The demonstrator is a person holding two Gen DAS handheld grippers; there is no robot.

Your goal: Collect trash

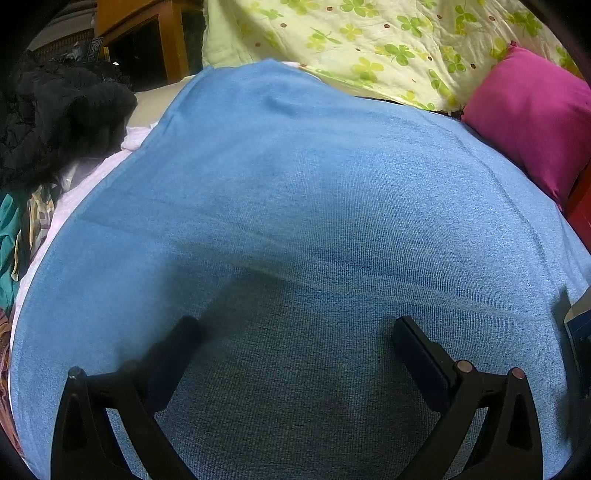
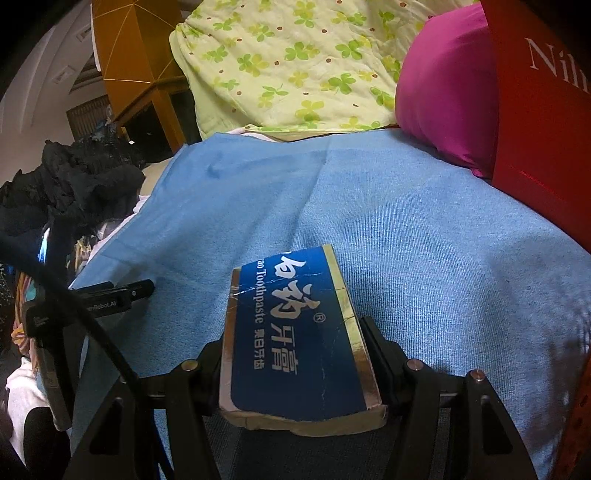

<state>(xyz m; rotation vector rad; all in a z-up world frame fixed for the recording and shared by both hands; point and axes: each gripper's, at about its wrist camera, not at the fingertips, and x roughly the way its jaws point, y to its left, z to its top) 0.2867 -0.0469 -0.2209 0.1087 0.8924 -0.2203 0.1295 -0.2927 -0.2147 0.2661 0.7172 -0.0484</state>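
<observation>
A blue toothpaste box [image 2: 295,325] with white lettering and gold edges sits lengthwise between the fingers of my right gripper [image 2: 295,347]. The gripper is shut on its long sides just above the blue cloth [image 2: 424,240]. The box's near end is torn and crumpled. My left gripper [image 1: 293,332] stands wide open over the blue cloth [image 1: 295,184], with nothing between its fingers. In the right wrist view, the left gripper's black fingers [image 2: 125,293] show to the left of the box.
A red carton [image 2: 535,118] with white lettering stands at the right, against a pink pillow [image 2: 443,92]. A green clover quilt [image 1: 369,44] lies at the back. Black clothes [image 1: 62,110] are piled at the left, near a wooden cabinet [image 1: 147,33].
</observation>
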